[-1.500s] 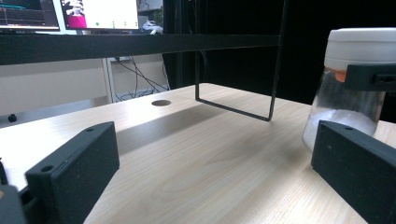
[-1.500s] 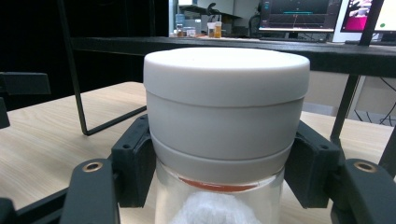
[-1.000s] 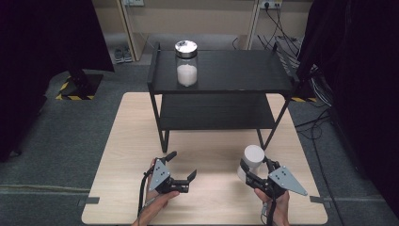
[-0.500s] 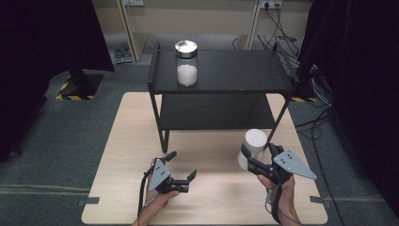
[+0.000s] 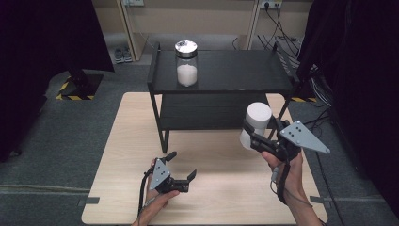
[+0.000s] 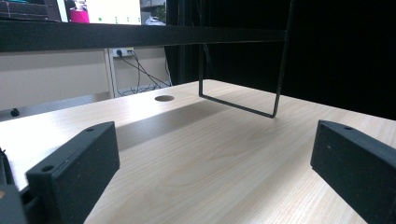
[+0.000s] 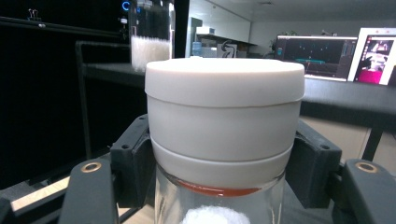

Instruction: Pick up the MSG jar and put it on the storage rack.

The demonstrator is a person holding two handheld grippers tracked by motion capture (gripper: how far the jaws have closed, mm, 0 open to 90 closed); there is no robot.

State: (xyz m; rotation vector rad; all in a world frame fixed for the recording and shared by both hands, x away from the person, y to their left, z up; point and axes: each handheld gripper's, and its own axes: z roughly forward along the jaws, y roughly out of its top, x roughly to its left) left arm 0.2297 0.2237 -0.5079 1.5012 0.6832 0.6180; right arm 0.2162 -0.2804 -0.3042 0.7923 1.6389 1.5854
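Jar with white lid [image 5: 256, 123], glass body, white powder visible at the base of the neck in the right gripper view, red seal ring under the lid; held clear of the table, upright, in front of the right end of the black shelf unit [image 5: 226, 70], at about the level of its lower shelf in the high view. Right gripper [image 5: 254, 136]: both black jaws clamped on the jar's sides just under the lid, one pad at each flank, grip tight; grey three-cornered plate on top, cable trailing down past the person's right hand [image 5: 287, 165]. Left gripper [image 5: 181, 165]: low over the wooden table [image 5: 117, 155] near its front edge, jaws spread wide with nothing between them, bare tabletop showing in the gap in the left gripper view; held by the person's left hand [image 5: 157, 197]. Second jar [image 5: 186, 62], glass, metal lid, part-filled with white powder; stands upright on the top shelf of the black unit, toward its left end, well apart from both grippers. Shelf unit: two black tiers on thin black legs, standing on the far half of the table. Table: pale wood, a round hole in its surface seen in the left gripper view; grey carpet around it, black curtains at both sides.
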